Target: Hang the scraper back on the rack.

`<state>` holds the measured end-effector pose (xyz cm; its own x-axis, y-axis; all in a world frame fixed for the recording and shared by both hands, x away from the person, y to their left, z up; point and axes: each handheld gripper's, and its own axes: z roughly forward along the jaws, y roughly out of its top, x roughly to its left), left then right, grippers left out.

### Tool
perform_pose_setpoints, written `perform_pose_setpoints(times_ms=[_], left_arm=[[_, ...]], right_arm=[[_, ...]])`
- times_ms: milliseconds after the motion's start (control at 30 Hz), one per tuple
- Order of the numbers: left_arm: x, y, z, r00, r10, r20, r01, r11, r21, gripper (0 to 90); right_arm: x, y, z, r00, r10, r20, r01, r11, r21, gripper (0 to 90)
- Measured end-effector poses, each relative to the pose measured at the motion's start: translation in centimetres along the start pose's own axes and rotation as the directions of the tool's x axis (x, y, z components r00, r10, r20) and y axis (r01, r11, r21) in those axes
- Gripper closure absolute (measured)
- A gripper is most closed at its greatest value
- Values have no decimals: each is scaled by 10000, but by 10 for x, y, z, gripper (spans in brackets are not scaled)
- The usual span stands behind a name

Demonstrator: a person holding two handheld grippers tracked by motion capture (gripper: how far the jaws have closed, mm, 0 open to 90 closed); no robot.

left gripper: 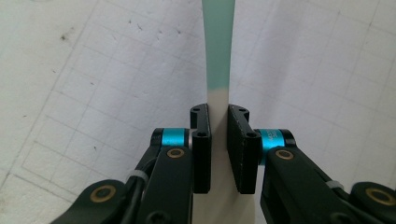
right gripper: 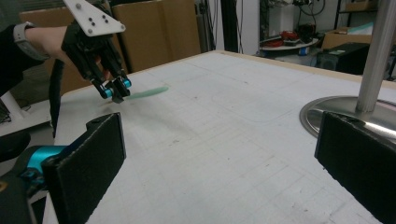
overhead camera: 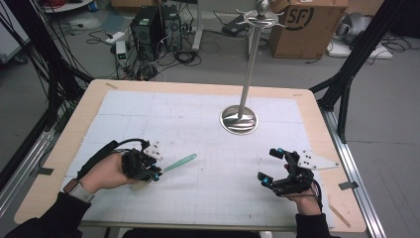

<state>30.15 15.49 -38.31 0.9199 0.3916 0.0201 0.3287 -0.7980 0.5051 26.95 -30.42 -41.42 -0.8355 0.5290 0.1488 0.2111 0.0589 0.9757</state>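
Note:
A slim flat tool with a white handle and a teal blade (overhead camera: 181, 161) sticks out of my left gripper (overhead camera: 157, 173) toward the middle of the table. In the left gripper view the two black pads press on the white handle (left gripper: 218, 100), and the teal blade (left gripper: 217, 42) runs straight ahead over the gridded mat. The right gripper view shows the left gripper (right gripper: 116, 93) holding the blade (right gripper: 147, 92) just above the mat. My right gripper (overhead camera: 270, 164) rests at the front right with jaws wide apart and nothing between them (right gripper: 219, 135).
A metal stand with a round base (overhead camera: 239, 120) and a tall pole topped by hooks (overhead camera: 257, 20) stands at the back centre of the white mat (overhead camera: 208, 148); its base (right gripper: 327, 109) lies just ahead of my right gripper. Cardboard boxes, computers and cables crowd the floor beyond.

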Motion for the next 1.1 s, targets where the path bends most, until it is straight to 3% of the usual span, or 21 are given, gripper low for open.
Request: perform_pose_setpoints(times_ms=[233,433,567,667,733,800,867,933,1000,1100], left_arm=[[5,-6,-8,9973,-661,333,692,9925,-1006,802],[4,-5,-12,9966,-705,415,766,9828,-1683,802],[4,-3,-12,9927,-1162,320,1206,9595,-2545,802],[4,-4,-12,9915,-1295,141,1273,9410,-3135,803],[4,-5,-11,9883,-1526,50,1442,9222,-3587,803],[6,-5,-11,9863,-1649,-77,1497,9132,-3790,803],[9,-4,-11,9826,-1853,-95,1649,8959,-4125,803],[15,-1,-12,9773,-2107,226,1978,8685,-4545,803],[19,2,-13,9723,-2310,364,2196,8485,-4815,803],[24,8,-13,9685,-2456,400,2306,8252,-5157,803]], right_arm=[[0,0,-1,10000,24,45,-24,10000,-41,8],[-1,0,-2,10000,19,91,-18,10000,-79,8],[-1,0,-2,10000,-10,70,10,9999,-103,9],[-1,0,-3,10000,29,92,-27,9999,-155,9],[-1,0,-3,9999,24,162,-21,9999,-170,8],[-1,0,-3,9998,75,156,-72,9999,-134,8],[-1,0,-3,9999,23,151,-21,9999,-136,8],[-1,0,-3,9999,63,151,-61,9999,-152,8],[-1,0,-3,9998,91,169,-89,9998,-154,9],[-1,-1,-3,9998,77,156,-75,9999,-104,8]])
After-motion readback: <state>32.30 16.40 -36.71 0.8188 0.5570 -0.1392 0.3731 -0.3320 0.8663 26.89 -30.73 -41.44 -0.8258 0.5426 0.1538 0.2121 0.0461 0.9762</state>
